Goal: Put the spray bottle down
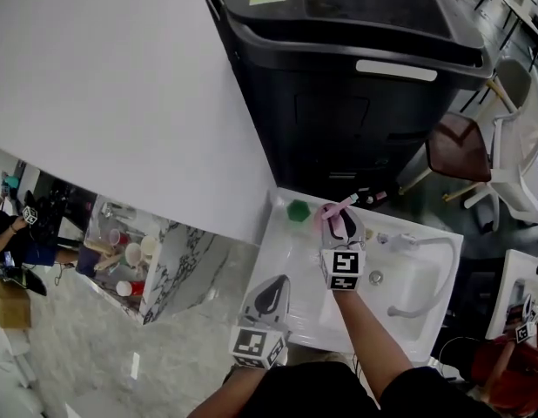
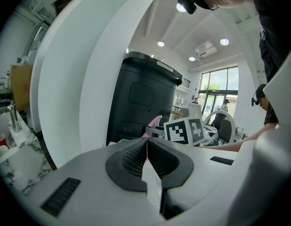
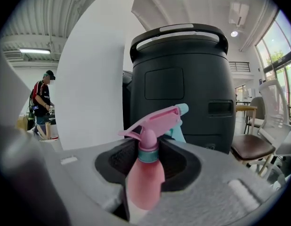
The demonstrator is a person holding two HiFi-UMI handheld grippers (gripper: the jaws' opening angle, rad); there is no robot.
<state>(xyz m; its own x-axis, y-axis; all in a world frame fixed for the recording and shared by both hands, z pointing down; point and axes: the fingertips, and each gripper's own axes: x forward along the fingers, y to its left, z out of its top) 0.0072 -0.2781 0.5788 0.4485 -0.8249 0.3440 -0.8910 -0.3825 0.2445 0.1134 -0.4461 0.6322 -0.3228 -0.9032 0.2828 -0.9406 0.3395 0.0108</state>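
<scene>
Pinching the pink spray bottle on its body just below the teal collar, the right gripper has one dark ribbed pad on each side of it, jaws held part-way apart by the bottle's width. The bottle stands upright between them, its pink trigger head and teal nozzle pointing away from the gripper toward a large black lidded bin.

In the head view the bottle sits at the gripper's tip over the back left part of a white sink top, just beside a small green thing lying there. Whether its base touches the surface cannot be told. The basin's white faucet lies to the right, well apart from the bottle.

The left gripper has its pads pressed together with nothing between them; it hangs over the front left edge of the sink top, nearer the person than the right one.

Beyond the sink rise the black bin and a broad white curved wall. A chair with a brown seat stands to the bin's right. A person in a red top stands far off at the left of the right gripper view.
</scene>
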